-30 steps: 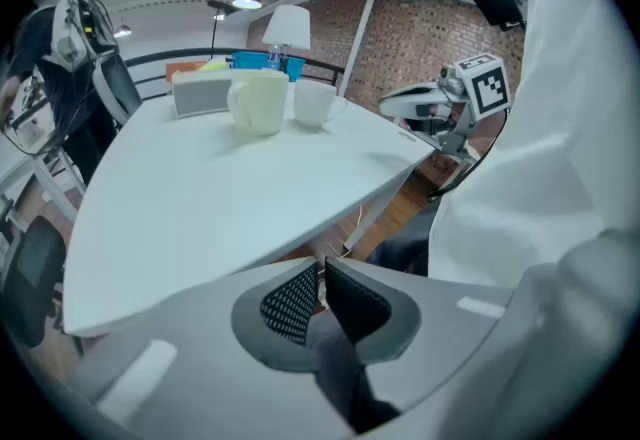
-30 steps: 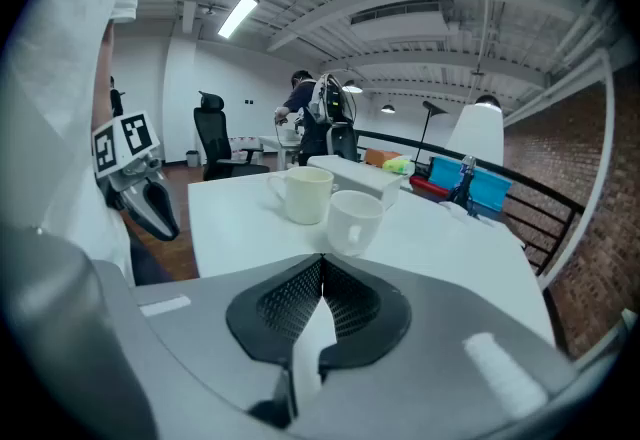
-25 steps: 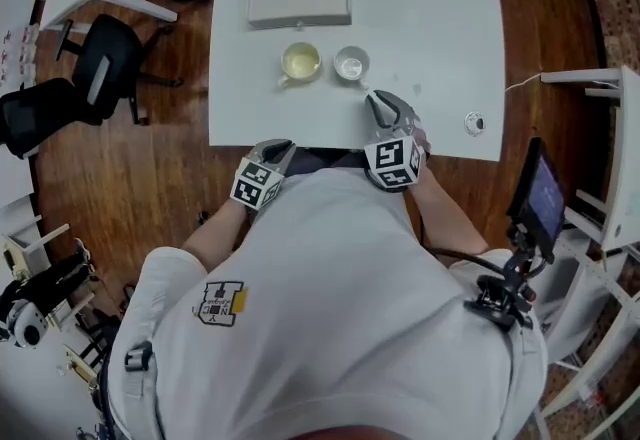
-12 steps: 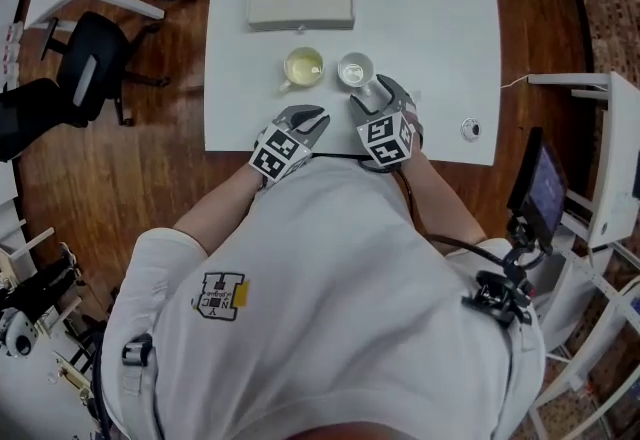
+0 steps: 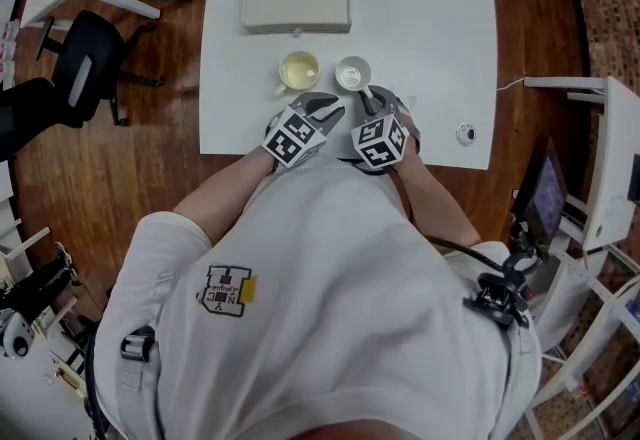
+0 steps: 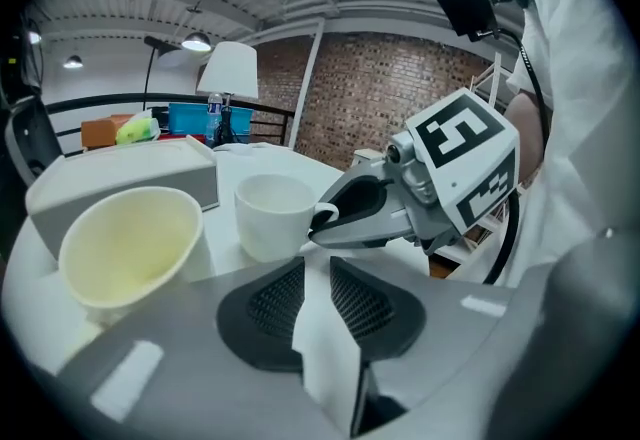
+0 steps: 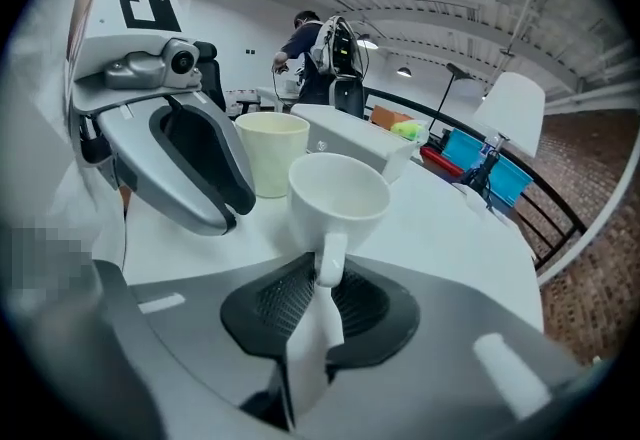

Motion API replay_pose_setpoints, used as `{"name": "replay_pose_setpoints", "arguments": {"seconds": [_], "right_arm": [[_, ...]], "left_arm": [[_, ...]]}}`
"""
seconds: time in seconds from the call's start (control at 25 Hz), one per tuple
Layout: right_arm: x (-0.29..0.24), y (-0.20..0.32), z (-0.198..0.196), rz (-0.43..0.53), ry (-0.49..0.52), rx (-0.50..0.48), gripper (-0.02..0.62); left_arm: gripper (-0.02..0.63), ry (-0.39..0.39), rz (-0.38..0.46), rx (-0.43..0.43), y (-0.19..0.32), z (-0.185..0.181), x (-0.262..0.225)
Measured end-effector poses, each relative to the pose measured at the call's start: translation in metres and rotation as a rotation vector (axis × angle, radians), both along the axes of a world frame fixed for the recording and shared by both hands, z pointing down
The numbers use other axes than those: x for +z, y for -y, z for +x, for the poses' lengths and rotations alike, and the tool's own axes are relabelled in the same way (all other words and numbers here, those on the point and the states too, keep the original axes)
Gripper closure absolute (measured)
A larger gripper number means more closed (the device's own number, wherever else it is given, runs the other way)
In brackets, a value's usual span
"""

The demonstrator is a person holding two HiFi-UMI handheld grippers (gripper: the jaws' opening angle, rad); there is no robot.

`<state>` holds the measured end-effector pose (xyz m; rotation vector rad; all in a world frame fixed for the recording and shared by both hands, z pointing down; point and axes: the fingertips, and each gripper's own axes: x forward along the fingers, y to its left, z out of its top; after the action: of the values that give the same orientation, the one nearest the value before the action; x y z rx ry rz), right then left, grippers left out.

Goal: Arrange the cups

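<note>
Our right gripper closes on the handle of the light, breakable white cup, while our empty left gripper opens slightly near the yellow cup.

No word or number can be read. The patch on the person's shirt carries print too small to make out; above it, the left cube and right cube bear black-and-white square markers

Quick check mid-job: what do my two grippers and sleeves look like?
The left gripper and right gripper are grey shells with black mesh pads and a white cube of black square markers. White short sleeves. Left jaws are opening, empty; right are closing on the white cup's handle.
</note>
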<state>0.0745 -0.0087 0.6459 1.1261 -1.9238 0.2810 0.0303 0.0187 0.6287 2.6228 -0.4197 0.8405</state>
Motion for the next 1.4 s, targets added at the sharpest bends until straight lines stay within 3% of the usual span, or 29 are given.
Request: {"name": "replay_pose_setpoints", "arguments": {"seconds": [0.6,0.96,1.4], "right_arm": [[-0.004,-0.002,0.001,0.055,0.14,0.004,0.557],[-0.031,0.005,0.007,0.162,0.153,0.011,0.555],[-0.097,0.044,0.006,0.316,0.239,0.013,0.557]], "left_arm": [[0.518,0.012,0.089,-0.047,0.021,0.01,-0.01],[0.518,-0.059,0.138,-0.073,0.032,0.016,-0.039],[0.518,-0.171,0.221,-0.097,0.064,0.021,-0.097]]}}
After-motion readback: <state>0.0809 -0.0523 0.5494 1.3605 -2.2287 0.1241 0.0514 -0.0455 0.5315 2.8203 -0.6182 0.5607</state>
